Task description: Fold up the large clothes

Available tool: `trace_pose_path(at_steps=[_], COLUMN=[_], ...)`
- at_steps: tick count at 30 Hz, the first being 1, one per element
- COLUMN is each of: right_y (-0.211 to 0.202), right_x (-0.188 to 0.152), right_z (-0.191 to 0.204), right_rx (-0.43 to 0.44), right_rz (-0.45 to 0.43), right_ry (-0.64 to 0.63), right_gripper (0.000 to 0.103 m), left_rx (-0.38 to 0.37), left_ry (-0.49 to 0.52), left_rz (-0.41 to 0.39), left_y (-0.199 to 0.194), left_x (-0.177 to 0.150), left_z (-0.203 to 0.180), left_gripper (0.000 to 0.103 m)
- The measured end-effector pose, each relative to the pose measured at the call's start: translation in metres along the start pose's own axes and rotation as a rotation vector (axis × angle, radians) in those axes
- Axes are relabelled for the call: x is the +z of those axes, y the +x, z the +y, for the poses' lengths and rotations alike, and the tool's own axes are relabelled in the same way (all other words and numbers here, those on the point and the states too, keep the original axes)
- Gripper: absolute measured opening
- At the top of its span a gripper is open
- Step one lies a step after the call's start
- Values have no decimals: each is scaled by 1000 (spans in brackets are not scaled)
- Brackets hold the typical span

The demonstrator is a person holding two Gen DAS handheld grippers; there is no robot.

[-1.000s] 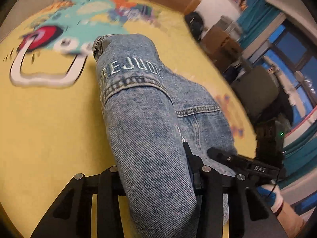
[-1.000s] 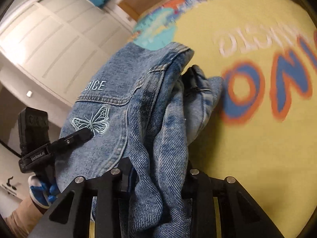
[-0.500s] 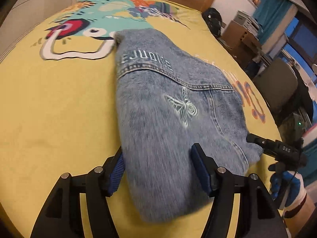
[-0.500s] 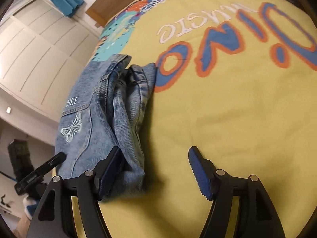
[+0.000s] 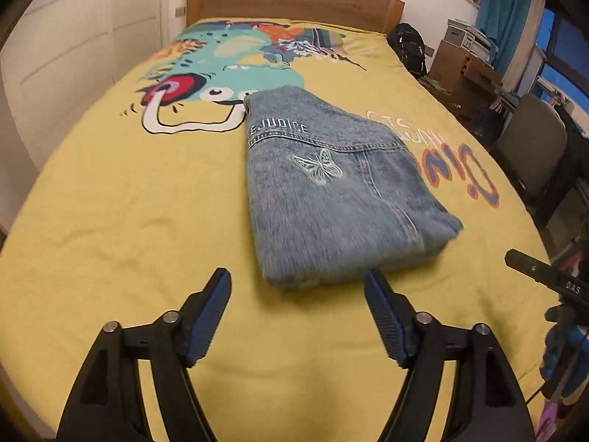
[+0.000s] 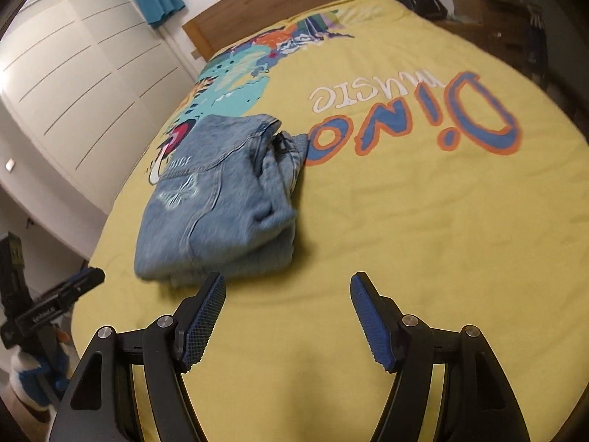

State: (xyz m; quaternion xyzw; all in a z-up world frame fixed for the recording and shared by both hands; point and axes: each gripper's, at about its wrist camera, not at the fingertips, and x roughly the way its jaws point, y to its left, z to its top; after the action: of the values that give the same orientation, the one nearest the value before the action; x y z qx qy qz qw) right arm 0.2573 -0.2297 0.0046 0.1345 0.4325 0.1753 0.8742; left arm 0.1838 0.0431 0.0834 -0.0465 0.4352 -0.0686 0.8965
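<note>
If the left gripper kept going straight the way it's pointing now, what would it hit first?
Most likely the near folded edge of the denim jeans, which lies just ahead of the left gripper. Its jaws are opening, nothing between them. Depth is uncertain; it might meet the yellow bedcover first.

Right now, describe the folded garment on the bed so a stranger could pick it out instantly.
Start at the bed with the yellow cartoon-dinosaur bedspread and wooden headboard. Near its middle, beside the orange-and-blue lettering, lies a folded pale-blue denim garment. It is the only clothing on the bed, marked by an embroidered butterfly under white stitched letters.
</note>
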Motion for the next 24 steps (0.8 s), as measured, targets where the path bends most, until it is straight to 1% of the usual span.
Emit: trace_pose_path(at_steps=[4,7,10,11,13,14,15,16,19,20,24], right_y=[-24,-41,-53,-54,-59,-61,-63,-64,-69,-71,-79], right_x=[-29,-52,-74,-80,-93,-98,-103,-107,-117,-120,-130], right_z=[10,15,22,24,28,30,32,33,35,35,33], right_rx=[-43,-67,-93,-99,-105,-104,-106,-108,-112,-114,-131], right_rz=[-10,-18,-23,-25,-25,-25,-26,-28,-39,-44,-73], right_ry=[-50,-81,-120,-129,-141,-147,-153,-155,-149,-145,-134], right_gripper=[78,79,80,81,82,83,83,83,84,85,85], left_rx=[36,62,89,101,120,128,140,149,181,185,189], left_ry=[11,-1,-17,-24,-34,-38,-46,-53,-74,-77,-99], left_rz=[-4,-3,1,4,5,7,9,10,24,29,28], left_y=[-18,-30,-41,-45,-52,-55,-58,-61,-68,-69,-78], left_x=[-19,-37,-55,-63,-74,-78,-82,-87,-101,-105,-122], left_z=[-11,-16,-21,-22,-23,-23,-23,-22,-21,-21,-18], left_gripper=[76,79,85,89,90,93,97,99,100,102,102])
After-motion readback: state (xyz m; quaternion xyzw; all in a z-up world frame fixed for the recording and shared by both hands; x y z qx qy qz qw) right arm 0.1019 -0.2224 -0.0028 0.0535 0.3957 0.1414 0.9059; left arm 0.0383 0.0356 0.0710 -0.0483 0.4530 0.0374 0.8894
